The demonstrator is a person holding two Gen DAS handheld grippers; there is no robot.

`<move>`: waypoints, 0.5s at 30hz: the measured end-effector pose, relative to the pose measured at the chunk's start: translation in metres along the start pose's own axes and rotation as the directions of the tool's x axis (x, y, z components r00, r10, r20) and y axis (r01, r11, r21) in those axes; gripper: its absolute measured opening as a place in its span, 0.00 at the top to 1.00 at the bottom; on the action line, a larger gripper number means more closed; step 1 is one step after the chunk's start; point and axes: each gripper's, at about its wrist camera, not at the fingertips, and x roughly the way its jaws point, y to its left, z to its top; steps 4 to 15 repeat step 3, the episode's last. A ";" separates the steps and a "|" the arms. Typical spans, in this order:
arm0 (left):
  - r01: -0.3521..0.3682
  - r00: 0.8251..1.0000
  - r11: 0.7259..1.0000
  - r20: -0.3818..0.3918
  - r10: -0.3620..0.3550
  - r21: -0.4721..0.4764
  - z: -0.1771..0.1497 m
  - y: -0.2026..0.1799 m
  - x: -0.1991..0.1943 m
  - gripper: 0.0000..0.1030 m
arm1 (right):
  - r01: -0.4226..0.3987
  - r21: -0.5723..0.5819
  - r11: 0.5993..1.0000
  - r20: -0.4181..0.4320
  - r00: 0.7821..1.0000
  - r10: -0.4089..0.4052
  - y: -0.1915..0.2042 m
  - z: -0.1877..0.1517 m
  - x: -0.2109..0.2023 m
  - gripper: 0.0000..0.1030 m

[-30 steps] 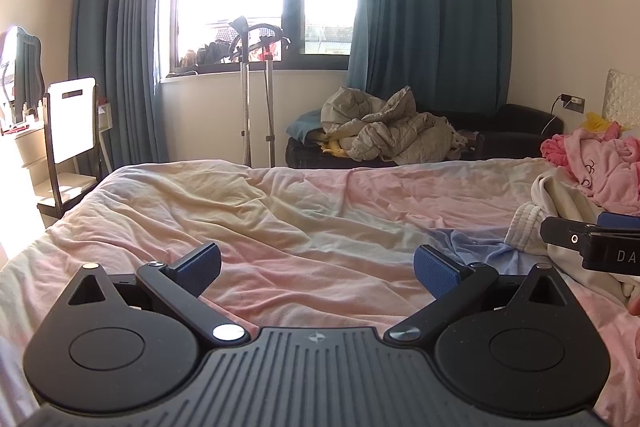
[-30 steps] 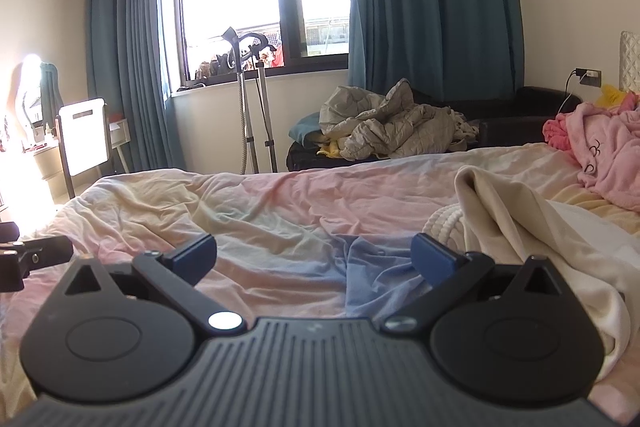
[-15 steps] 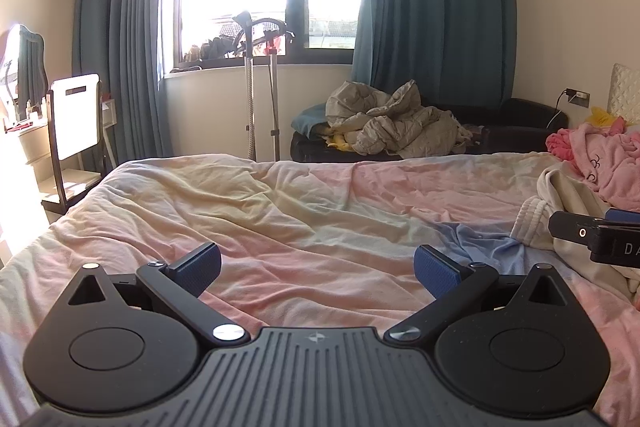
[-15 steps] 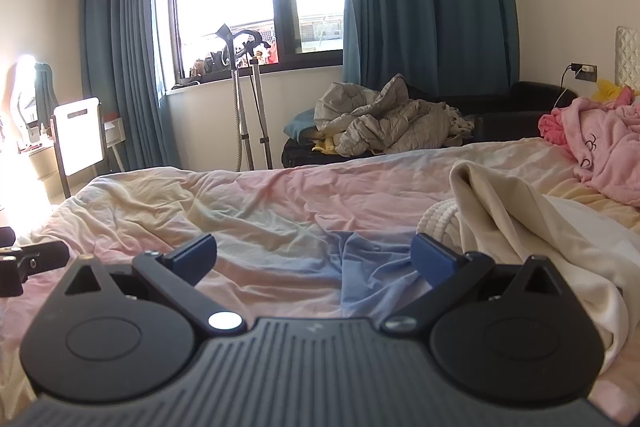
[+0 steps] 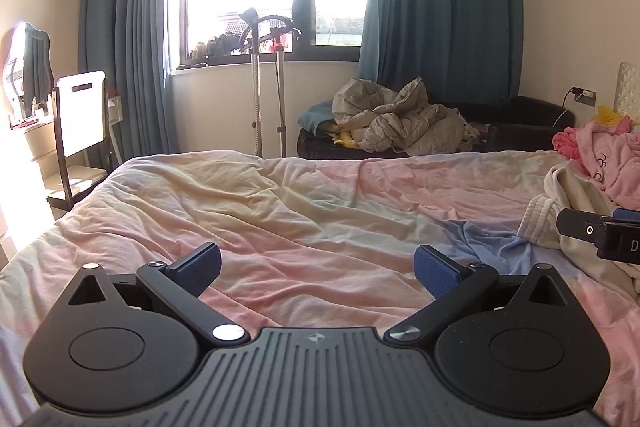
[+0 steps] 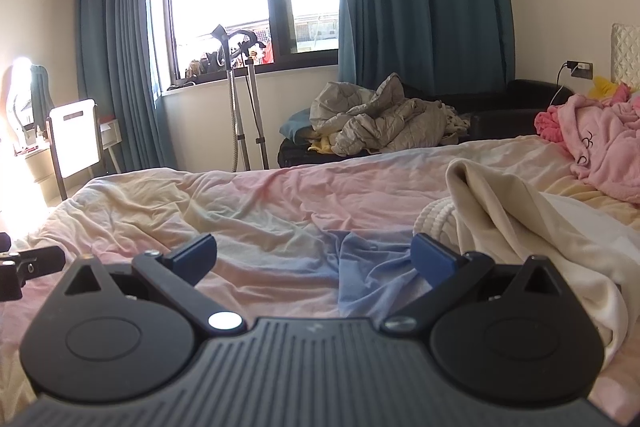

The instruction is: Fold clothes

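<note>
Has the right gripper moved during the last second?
Yes. The right gripper has shifted a little leftward: the cream garment, lying on the bed, now sits farther right in the right wrist view.

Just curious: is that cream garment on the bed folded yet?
No. The cream garment lies crumpled in loose folds on the bed.

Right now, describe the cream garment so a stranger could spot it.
Start at the bed, go to its right side. The cream garment lies heaped before the right gripper. Unlike the fluffy pink robe behind, it is plain cream with a ribbed cuff.
</note>
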 end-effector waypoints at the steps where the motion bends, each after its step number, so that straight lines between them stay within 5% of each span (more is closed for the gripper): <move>1: -0.002 1.000 1.000 0.000 0.002 0.003 0.000 0.000 0.000 0.00 | 0.000 0.001 1.000 -0.001 1.000 0.000 0.000 0.000 0.000 0.00; 15: -0.007 1.000 1.000 -0.001 0.007 0.012 0.000 -0.001 0.000 0.00 | 0.000 0.002 1.000 -0.002 1.000 0.000 -0.001 0.000 0.001 0.00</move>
